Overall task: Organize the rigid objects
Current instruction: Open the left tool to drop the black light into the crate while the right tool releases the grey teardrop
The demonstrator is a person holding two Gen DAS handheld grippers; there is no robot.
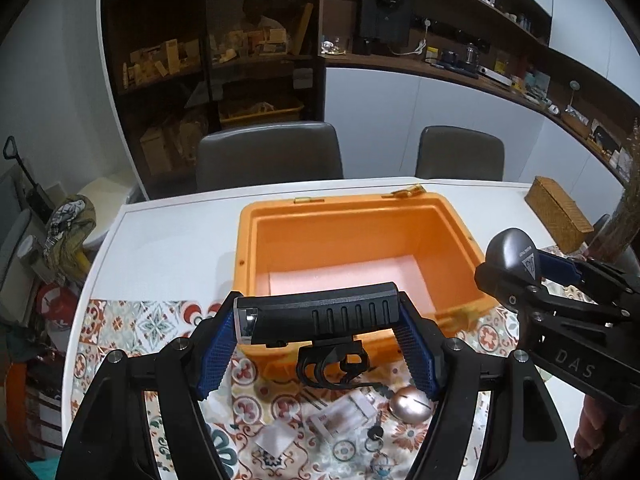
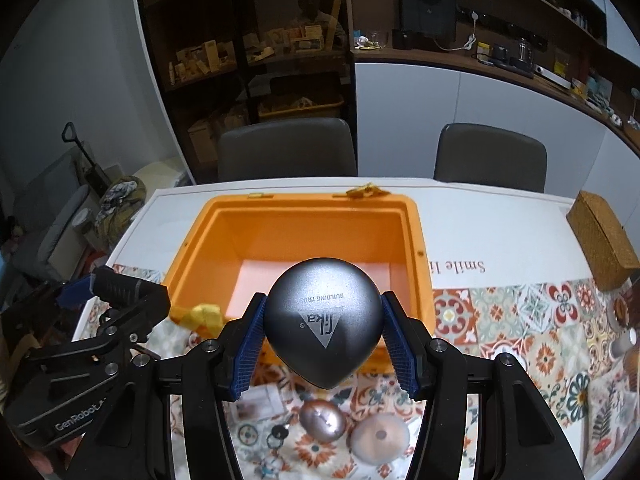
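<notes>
Left hand-held gripper (image 1: 320,344) is clamped on a black flashlight-looking gadget (image 1: 316,316), held crosswise just over the near rim of the open orange bin (image 1: 360,204). Right hand-held gripper (image 2: 322,344) is squeezing a grey teardrop-shaped gadget (image 2: 322,320), also over the bin's near edge. On the patterned cloth at the worktop's (image 2: 500,216) near edge sit a copper mouse (image 2: 323,420), keys (image 2: 278,432) and a round puck (image 2: 380,438).
</notes>
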